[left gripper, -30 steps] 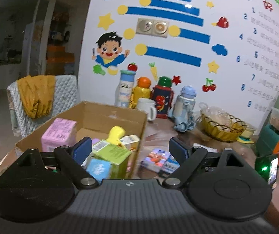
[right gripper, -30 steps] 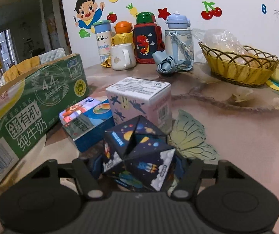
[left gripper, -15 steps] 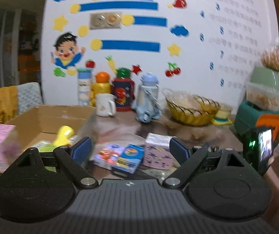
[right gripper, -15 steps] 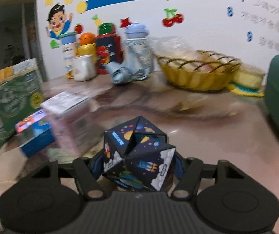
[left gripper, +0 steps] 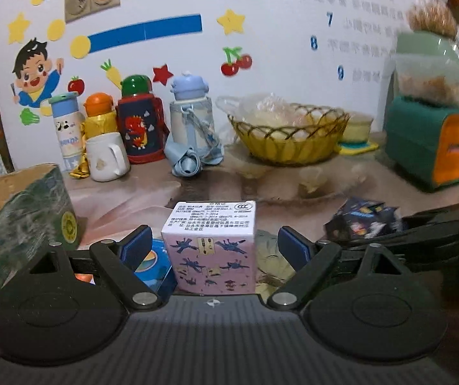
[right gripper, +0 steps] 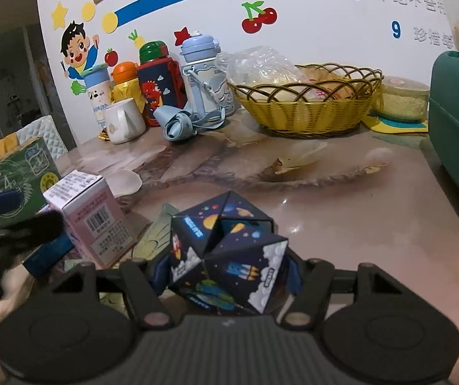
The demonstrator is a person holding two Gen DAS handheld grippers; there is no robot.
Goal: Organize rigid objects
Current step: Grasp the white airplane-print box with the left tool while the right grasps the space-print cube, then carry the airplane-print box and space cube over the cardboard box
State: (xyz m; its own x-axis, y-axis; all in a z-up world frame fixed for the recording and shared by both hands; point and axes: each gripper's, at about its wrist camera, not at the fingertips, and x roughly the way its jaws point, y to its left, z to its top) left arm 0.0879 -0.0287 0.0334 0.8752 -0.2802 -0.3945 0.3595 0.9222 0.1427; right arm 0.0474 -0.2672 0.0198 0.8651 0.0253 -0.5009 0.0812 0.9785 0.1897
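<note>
The right gripper [right gripper: 227, 268] has its jaws closed on a dark space-print puzzle cube [right gripper: 229, 253], holding it just above the counter [right gripper: 341, 199]. The left gripper [left gripper: 215, 247] has its jaws wide apart, one on either side of a pink box [left gripper: 211, 250] that stands upright on the counter; whether the blue pads [left gripper: 292, 250] touch the box cannot be told.

Taking the pink box as the landmark: a blue box [left gripper: 155, 268] lies just beside it on its left, partly behind the left jaw. Further left stands a green milk carton box [left gripper: 27, 221], its cardboard flaps open. To the right of the pink box, the cube appears blurred in the other gripper's hold.

Beyond the pink box, near the wall, a white mug [left gripper: 107, 157] stands in front of a row of children's drinking bottles [left gripper: 139, 122]. Right of those sits a yellow wicker basket [left gripper: 290, 138] with a plastic bag in it. At the far right stands a green and orange case [left gripper: 431, 150].
</note>
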